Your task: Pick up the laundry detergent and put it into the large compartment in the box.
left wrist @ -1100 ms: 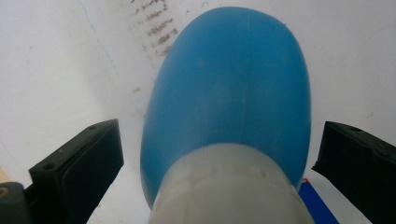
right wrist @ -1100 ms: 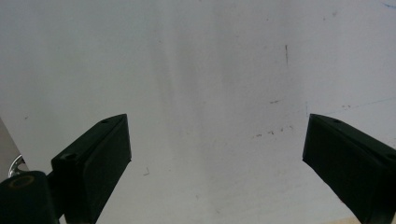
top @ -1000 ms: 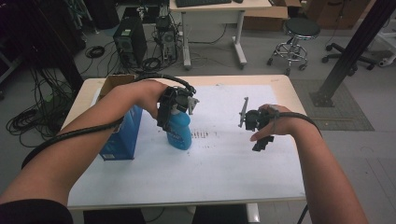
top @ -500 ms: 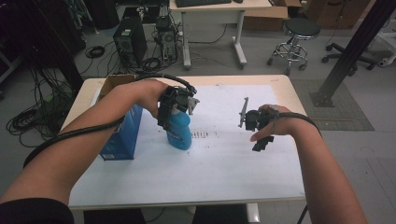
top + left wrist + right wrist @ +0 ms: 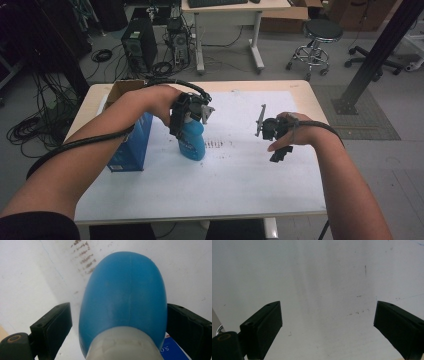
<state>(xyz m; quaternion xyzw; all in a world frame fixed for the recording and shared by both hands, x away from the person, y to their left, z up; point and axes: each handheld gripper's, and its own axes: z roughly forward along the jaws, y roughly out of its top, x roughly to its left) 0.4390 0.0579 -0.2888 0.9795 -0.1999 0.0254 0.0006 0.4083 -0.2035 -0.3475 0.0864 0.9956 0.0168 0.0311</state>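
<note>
A blue plastic bottle (image 5: 193,142) with a pale neck stands upright on the white sheet. My left gripper (image 5: 187,119) comes down over its top. In the left gripper view the bottle (image 5: 125,295) sits between the jaws of that gripper (image 5: 118,312). The jaws have just been closing. One pad (image 5: 183,325) lies against the bottle's side, and a narrow gap still shows at the other pad (image 5: 58,322). My right gripper (image 5: 276,147) hovers over the sheet to the right, apart from the bottle. In its own view the right gripper (image 5: 328,315) stands wide open over bare paper.
A blue carton (image 5: 131,145) with an open cardboard top stands just left of the bottle. Brown smudges (image 5: 215,144) mark the white sheet (image 5: 240,180) beside the bottle. Beyond the table are computer towers, cables, a stool (image 5: 322,32) and a black post.
</note>
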